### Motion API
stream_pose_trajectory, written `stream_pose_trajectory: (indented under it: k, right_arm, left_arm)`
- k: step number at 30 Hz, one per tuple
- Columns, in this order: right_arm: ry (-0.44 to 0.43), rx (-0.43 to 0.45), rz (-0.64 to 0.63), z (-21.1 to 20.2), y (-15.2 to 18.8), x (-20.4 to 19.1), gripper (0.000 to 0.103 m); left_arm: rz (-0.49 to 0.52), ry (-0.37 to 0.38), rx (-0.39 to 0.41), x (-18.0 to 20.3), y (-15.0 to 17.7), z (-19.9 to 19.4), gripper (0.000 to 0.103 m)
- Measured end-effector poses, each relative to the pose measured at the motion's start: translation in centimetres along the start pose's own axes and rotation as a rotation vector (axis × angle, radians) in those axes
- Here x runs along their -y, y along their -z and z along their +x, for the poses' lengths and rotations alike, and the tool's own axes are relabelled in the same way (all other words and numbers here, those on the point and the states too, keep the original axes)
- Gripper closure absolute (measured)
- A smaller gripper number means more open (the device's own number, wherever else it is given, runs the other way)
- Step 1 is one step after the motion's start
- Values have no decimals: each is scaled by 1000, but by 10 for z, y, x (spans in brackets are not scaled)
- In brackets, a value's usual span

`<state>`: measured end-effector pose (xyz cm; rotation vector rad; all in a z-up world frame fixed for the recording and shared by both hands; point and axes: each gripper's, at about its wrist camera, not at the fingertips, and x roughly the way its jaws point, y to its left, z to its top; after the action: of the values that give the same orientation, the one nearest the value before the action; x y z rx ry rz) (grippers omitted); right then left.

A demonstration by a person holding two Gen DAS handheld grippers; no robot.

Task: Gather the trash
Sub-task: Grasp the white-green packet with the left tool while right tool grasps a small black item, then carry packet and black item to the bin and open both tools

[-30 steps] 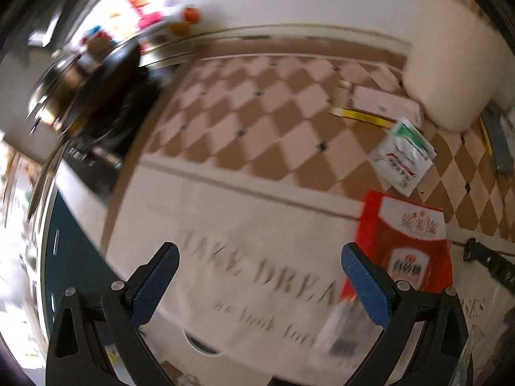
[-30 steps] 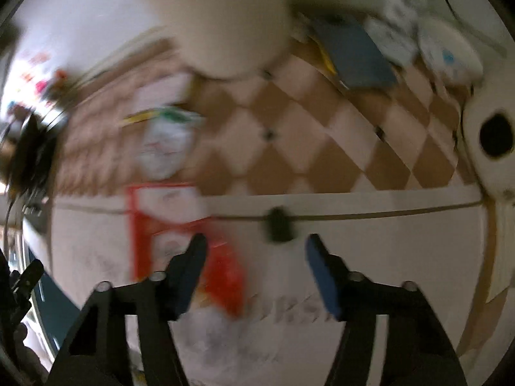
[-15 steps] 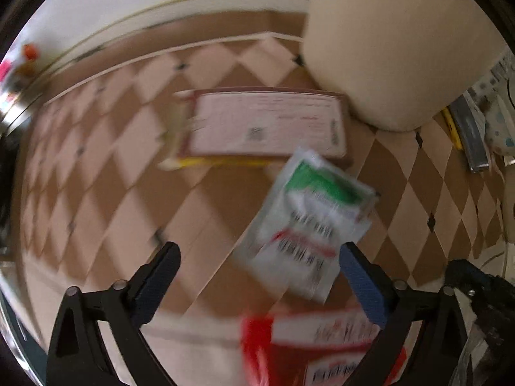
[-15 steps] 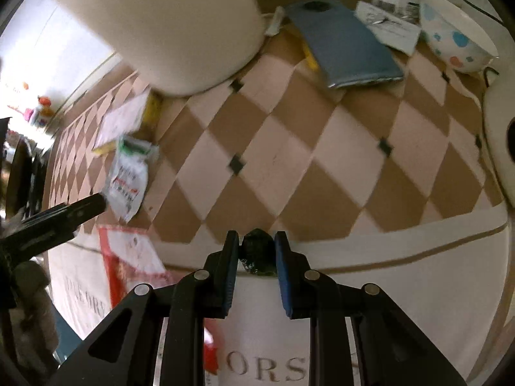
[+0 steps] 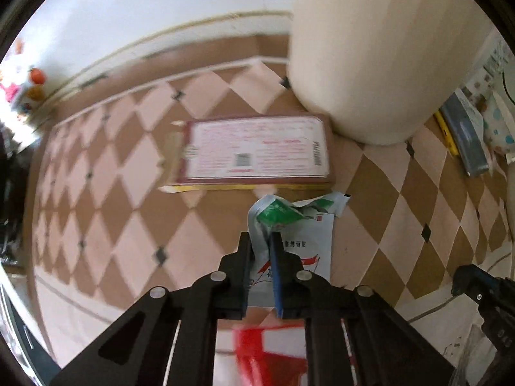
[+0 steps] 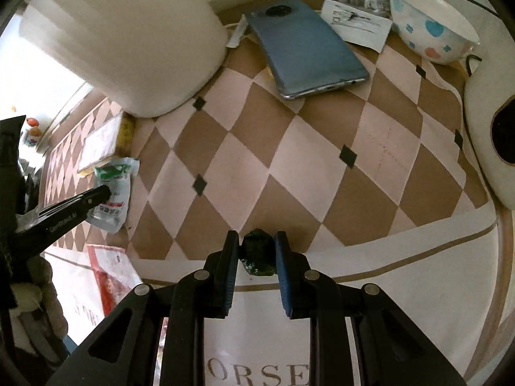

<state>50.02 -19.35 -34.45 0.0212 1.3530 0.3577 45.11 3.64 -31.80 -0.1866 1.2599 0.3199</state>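
Observation:
A white and green packet [image 5: 302, 247] lies crumpled on the checked tablecloth [image 5: 128, 193]. My left gripper [image 5: 260, 238] points down at it, its jaws closing, with the packet's left edge bunched between the blue pads. The right wrist view shows the same packet [image 6: 109, 214] at the far left under the left gripper [image 6: 103, 191]. My right gripper [image 6: 257, 241] is shut on a small dark crumpled scrap [image 6: 257, 254] at the border of the check pattern. The right gripper [image 5: 466, 284] also shows at the right edge of the left wrist view.
A red and white packet [image 5: 267, 344] lies near me. A flat printed box [image 5: 257, 148] lies beyond the packet, beside a tall white container [image 5: 370, 48]. Farther right are a blue-grey phone [image 6: 309, 51], papers [image 6: 357, 22], a spotted bowl [image 6: 431, 29] and a white appliance [image 6: 489, 148].
My left gripper swung from the lettered cloth over to the white and green packet and went from wide open to pinched on it. My right gripper closed on the dark scrap and keeps it.

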Motion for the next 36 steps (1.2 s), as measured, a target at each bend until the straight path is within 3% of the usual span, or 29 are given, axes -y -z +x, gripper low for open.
stream_pose_trajectory:
  k: [11,20,29,36]
  right_arm:
    - [-67,58,-80,-35,6,-49,79]
    - [-137,80,-210,-76,35,-110,79]
    - [-216,65,-417,-110,112,-208,79]
    - [-269,-14,-607,-99,207,-295,80]
  left_arm:
    - [-181,-136,172,-47,46,-101,96]
    - [-354,-195,218,-121,133,-149,96]
    - [-546,-253,255,-192,243,-204,96]
    - [-731,-317,195,-254,365,-212,96]
